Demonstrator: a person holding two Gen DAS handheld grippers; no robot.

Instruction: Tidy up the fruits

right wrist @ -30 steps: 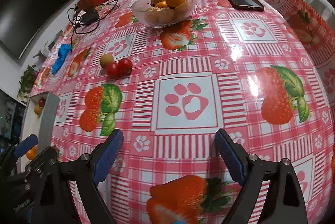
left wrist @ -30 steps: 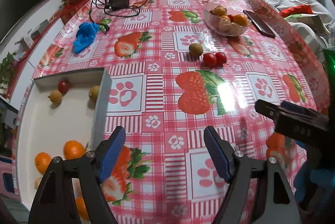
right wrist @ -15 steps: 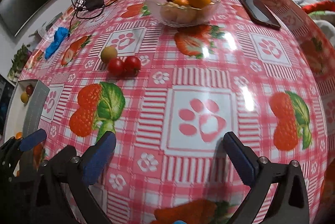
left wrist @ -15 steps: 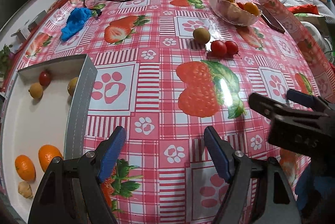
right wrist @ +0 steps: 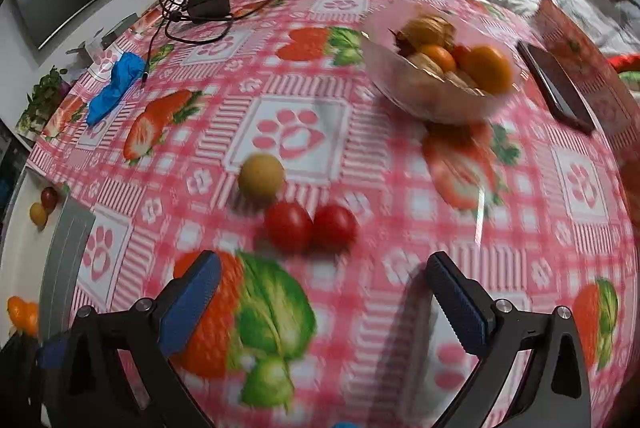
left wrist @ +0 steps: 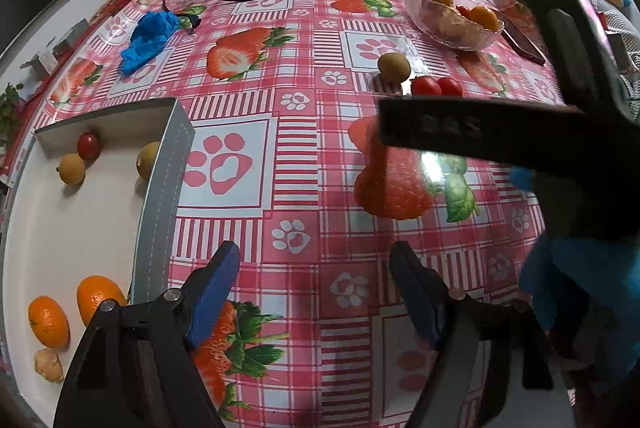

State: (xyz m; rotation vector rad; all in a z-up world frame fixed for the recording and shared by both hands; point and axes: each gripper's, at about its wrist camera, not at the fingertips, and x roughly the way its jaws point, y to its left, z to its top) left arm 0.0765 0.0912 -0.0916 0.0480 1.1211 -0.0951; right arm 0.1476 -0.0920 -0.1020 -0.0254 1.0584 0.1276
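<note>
Red cherry tomatoes [right wrist: 310,228], two touching side by side, lie just ahead of the right hand-held gripper [right wrist: 320,288] in the R wrist view, pair's long axis running across its opening; jaws spread wide, nothing between, having just been opening. Yellow-brown fruit [right wrist: 261,175] sits beyond-left. L wrist view: left hand-held gripper [left wrist: 314,288] open, empty over bare bench [left wrist: 280,108]; white tray [left wrist: 80,228] to its left, tomatoes [left wrist: 436,86] far ahead-right. R is nearer.

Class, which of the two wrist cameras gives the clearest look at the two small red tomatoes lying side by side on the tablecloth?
The right wrist view: the two small red tomatoes sit near and unobstructed, though slightly blurred. In the left wrist view they are sharper but small and far, their lower edges cut off by the right gripper's black body.
</note>
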